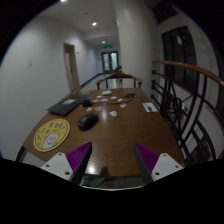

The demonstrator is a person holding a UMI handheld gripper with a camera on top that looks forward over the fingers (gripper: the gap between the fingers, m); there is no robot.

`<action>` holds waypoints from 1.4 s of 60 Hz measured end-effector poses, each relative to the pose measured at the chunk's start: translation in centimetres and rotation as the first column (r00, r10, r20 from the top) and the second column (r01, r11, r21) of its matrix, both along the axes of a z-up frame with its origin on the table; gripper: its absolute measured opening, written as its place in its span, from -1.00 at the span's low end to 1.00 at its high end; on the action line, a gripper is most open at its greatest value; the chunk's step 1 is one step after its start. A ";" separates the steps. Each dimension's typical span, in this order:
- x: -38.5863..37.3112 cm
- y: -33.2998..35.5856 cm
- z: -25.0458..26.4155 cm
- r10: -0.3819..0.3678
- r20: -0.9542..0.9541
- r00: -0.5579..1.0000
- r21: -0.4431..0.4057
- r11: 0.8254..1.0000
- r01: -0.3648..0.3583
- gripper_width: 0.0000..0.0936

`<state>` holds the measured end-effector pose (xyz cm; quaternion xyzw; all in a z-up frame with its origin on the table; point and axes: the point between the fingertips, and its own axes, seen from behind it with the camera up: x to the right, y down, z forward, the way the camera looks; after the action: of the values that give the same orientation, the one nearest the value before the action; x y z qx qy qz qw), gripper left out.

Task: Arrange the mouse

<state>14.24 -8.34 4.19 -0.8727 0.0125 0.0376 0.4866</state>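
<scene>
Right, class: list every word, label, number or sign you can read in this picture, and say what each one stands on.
None can be read.
Round yellow mat: a dark design, too blurred to read.
Papers at the table's far end: too small.
Green sign above the corridor door: too small.

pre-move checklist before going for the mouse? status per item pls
1. Mouse in view on the table: ok.
2. Tongs open, nothing between them: ok.
3. Path from tongs to mouse free: ok, bare wood between.
4. Mouse pad, round and yellow, visible beside the mouse: ok.
5. Mouse lined up with tongs: not ok, it sits off to the left finger's side.
6. Mouse cable or orientation: cannot tell.
</scene>
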 end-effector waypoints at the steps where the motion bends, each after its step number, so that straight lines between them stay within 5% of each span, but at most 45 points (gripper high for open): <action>1: -0.4 -0.5 -0.1 0.014 0.006 1.000 -0.007 1.000 -0.014 0.80; 12: -6.2 3.1 -2.6 0.163 -0.016 0.987 -0.046 0.985 -0.163 0.80; 30: -12.7 12.3 -5.6 0.254 -0.014 0.967 -0.109 0.961 -0.254 0.81; 44: -14.1 19.7 -5.7 0.164 0.006 0.986 -0.107 0.981 -0.162 0.74; 52: -13.3 20.8 -6.3 0.098 0.046 0.994 -0.112 0.989 -0.092 -0.04; 61: -13.0 20.4 -5.7 0.095 -0.007 0.995 -0.115 0.989 -0.095 -0.22; 67: -10.6 20.1 -2.5 0.010 0.106 0.994 0.004 1.000 -0.011 -0.23; 79: -20.4 15.1 8.3 0.082 0.017 0.997 0.180 0.980 -0.083 -0.24; 84: -25.6 13.3 9.1 0.120 0.004 0.993 0.204 0.972 -0.118 -0.24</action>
<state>-11.32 4.92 13.27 -0.8173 -0.0417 0.0716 0.5702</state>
